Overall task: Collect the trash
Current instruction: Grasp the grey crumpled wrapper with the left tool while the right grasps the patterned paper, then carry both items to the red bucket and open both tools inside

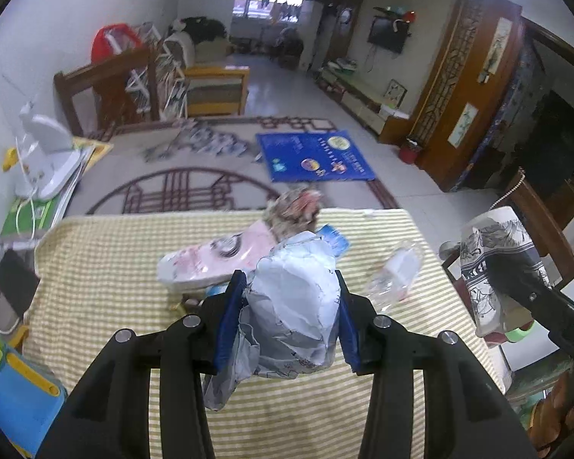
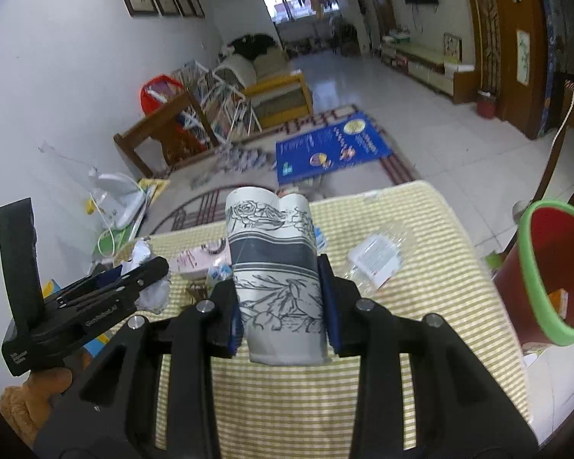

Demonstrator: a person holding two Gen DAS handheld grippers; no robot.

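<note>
The left tool (image 1: pixel 291 325) clamps a crumpled paper wad (image 1: pixel 294 306); the right tool (image 2: pixel 281 298) grips a dented printed paper cup (image 2: pixel 275 267). Both hang above the checked cloth surface (image 2: pixel 421 287). Collection appears partway: a clear crinkled bottle (image 2: pixel 375 258) and pink packet (image 1: pixel 210 256) remain; the red, green-rimmed bin (image 2: pixel 547 267) stands beside the surface.

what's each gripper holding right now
Left gripper: shut on crumpled paper.
Right gripper: shut on a squashed paper cup.
</note>
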